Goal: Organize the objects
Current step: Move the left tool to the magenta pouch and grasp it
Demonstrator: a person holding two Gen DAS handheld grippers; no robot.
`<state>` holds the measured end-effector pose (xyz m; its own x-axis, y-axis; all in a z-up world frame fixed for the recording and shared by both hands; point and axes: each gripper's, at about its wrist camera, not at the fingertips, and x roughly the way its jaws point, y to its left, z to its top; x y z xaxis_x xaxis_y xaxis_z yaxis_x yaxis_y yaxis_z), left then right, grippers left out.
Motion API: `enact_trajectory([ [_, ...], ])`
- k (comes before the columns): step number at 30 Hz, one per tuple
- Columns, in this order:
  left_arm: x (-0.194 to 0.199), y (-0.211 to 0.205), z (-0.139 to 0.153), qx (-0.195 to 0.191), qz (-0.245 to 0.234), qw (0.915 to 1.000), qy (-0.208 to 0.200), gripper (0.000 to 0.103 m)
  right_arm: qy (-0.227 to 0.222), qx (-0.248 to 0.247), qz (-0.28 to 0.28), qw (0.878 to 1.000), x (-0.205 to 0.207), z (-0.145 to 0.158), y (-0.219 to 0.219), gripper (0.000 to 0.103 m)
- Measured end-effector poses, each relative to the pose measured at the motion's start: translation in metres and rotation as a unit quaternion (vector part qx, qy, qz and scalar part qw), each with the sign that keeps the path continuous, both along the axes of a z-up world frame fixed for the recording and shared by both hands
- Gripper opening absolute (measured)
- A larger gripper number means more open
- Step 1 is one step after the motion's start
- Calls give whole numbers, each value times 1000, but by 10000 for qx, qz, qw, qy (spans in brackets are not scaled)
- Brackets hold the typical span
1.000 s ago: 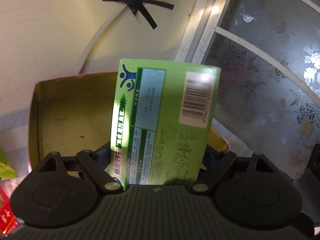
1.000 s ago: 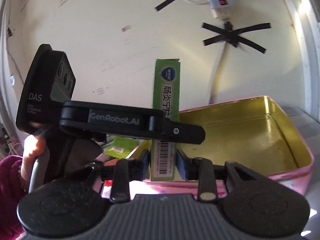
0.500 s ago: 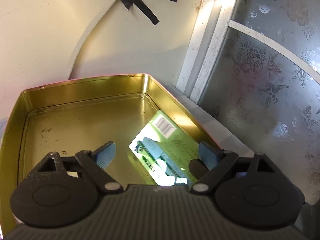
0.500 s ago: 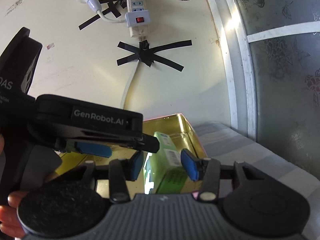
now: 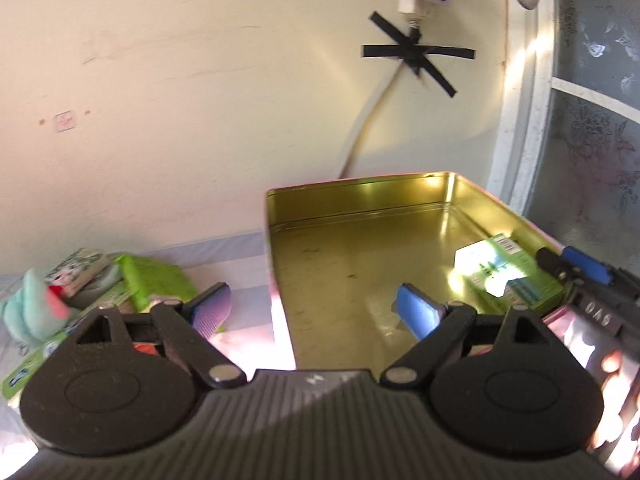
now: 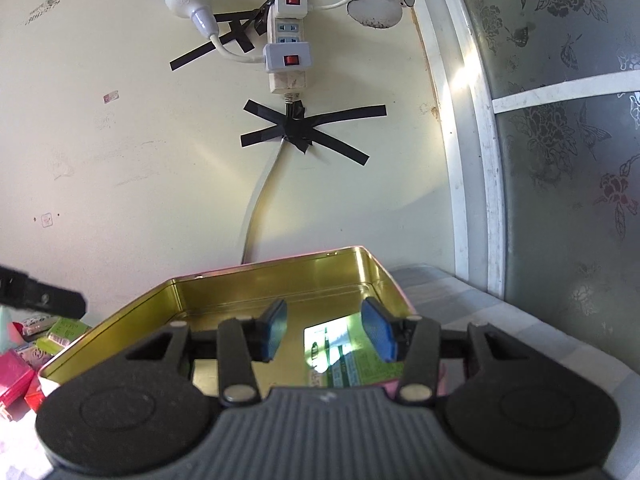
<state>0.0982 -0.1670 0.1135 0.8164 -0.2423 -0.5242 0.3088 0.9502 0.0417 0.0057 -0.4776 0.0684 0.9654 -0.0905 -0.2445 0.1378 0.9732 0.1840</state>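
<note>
An open gold tin with a pink outside stands against the wall. A green box lies flat on its floor by the right wall, washed by glare; whether a second green box lies against it I cannot tell. My left gripper is open and holds nothing, its fingers astride the tin's left wall. In the right wrist view my right gripper is open just above the green box, not touching it, over the tin. My right gripper's blue pad shows at the right edge.
Left of the tin, a pile of green boxes and a teal plush lie on the pale cloth. Red boxes sit at the pile's near side. A taped cable runs down the wall; a patterned glass door stands at right.
Both grippers let go of their green boxes, which now lie in the tin. The left gripper swung left to the tin's left wall. The right gripper sank and opened.
</note>
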Motion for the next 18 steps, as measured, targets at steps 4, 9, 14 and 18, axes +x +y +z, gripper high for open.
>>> enact_trajectory([
  [4,-10,74,-16,-106,616,9980,126,91,-20,90,290,9995,-9,5,23,43],
  [9,-23,168,-37,-545,1517,9865,299,91,10,165,1004,9948,-15,10,73,44],
  [14,-27,227,-60,-706,2230,9715,375,90,163,-122,2041,9787,-10,17,151,47],
  [18,-25,251,-86,-808,2530,9629,482,90,559,-399,2816,9571,4,7,219,54],
])
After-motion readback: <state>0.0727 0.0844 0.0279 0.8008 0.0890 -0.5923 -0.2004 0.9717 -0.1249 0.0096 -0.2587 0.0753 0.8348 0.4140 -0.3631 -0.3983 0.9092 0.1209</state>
